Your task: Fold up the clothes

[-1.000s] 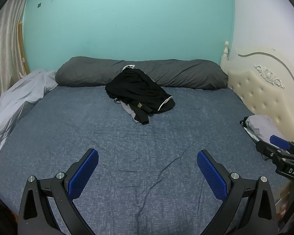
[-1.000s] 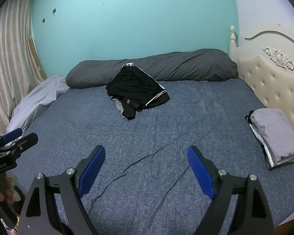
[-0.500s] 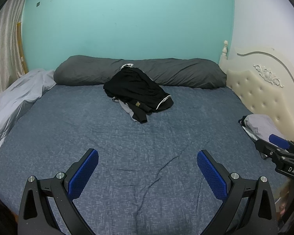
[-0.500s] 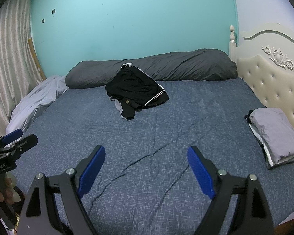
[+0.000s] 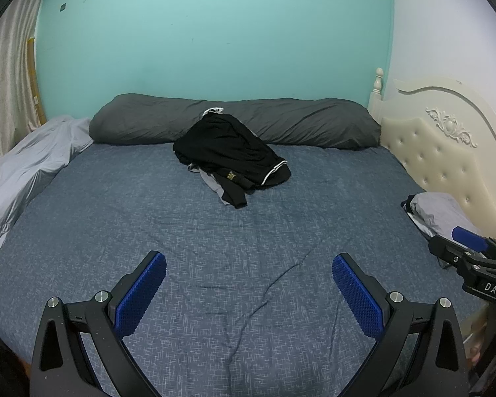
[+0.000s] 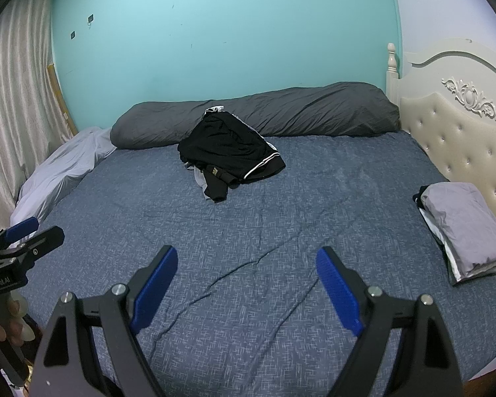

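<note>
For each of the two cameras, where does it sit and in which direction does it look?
Left wrist: on the left hand-held gripper, looking down across the bed to the black clothes; the right hand-held gripper shows at the right edge.
Right wrist: on the right hand-held gripper, same direction; a hand shows at left.
Both share: black clothes, long pillow, folded stack.

A bed point(image 6: 281, 231) in blue sheeting fills the frame. A long grey bolster point(image 6: 264, 112) lies along its top edge, crumpled black clothes point(image 6: 228, 152) at upper centre, 1 folded stack point(image 6: 463, 228) at right, a pale duvet point(image 6: 62, 172) at left.
</note>
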A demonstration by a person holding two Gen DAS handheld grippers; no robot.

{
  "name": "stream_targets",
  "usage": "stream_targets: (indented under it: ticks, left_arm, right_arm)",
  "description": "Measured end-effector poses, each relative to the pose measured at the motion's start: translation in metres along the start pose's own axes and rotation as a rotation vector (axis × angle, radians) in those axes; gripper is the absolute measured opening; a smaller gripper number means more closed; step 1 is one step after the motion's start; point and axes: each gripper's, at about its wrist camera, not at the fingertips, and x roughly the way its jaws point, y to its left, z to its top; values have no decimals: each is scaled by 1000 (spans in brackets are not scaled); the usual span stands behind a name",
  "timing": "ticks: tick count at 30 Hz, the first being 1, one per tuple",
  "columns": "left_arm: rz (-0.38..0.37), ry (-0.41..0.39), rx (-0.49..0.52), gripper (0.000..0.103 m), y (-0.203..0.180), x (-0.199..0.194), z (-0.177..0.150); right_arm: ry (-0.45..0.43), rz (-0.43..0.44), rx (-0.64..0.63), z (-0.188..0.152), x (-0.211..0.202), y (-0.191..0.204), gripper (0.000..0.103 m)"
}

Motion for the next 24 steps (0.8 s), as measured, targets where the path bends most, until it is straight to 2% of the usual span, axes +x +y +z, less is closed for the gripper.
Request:
stream_targets:
  ticks: [24]
  left_arm:
    - [-8, -1, 0, 103, 0, 0, -1]
  right_arm:
    - [-3, -6, 2, 1, 0, 1, 87]
